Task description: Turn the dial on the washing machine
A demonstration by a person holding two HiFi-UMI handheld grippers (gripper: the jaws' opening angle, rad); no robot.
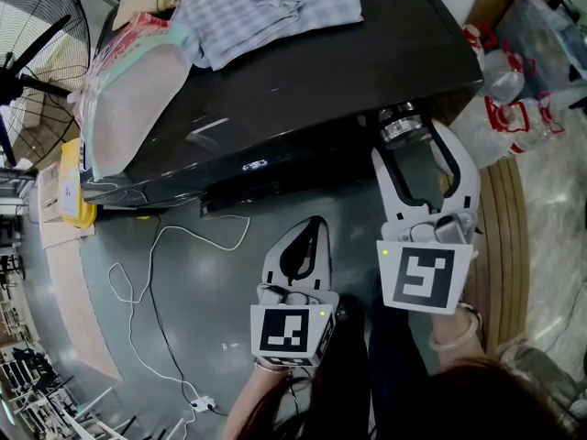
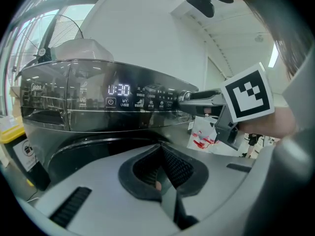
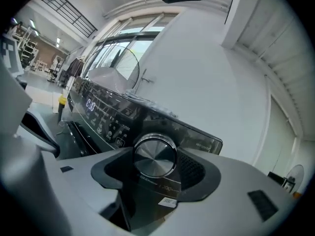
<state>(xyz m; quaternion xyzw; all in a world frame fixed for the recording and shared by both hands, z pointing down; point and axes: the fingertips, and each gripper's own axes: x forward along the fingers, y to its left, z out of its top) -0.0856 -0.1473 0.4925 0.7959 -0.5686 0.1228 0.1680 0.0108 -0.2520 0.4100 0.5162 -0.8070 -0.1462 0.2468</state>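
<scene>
1. Dial (image 3: 155,155): at the right end of the washer's (image 1: 303,81) front panel, axis pointing straight out of the panel.
2. Right gripper (image 1: 413,140): clamped on the dial.
3. Left gripper (image 2: 161,168): jaws together, empty, facing the washer.
4. Display (image 2: 118,89) reads "0:30"; logo (image 2: 36,88) reads "Midea".

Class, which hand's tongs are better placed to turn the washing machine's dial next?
Right. The right tongs are closed on the dial; the left tongs are shut, empty, and held back from the washing machine.

dial (image 3: 155,155): brushed metal, shiny | washing machine (image 1: 303,71): glossy black, smooth, reflective | checked cloth (image 1: 266,3): soft woven fabric, creased | floor (image 1: 197,282): smooth grey, slight sheen
</scene>
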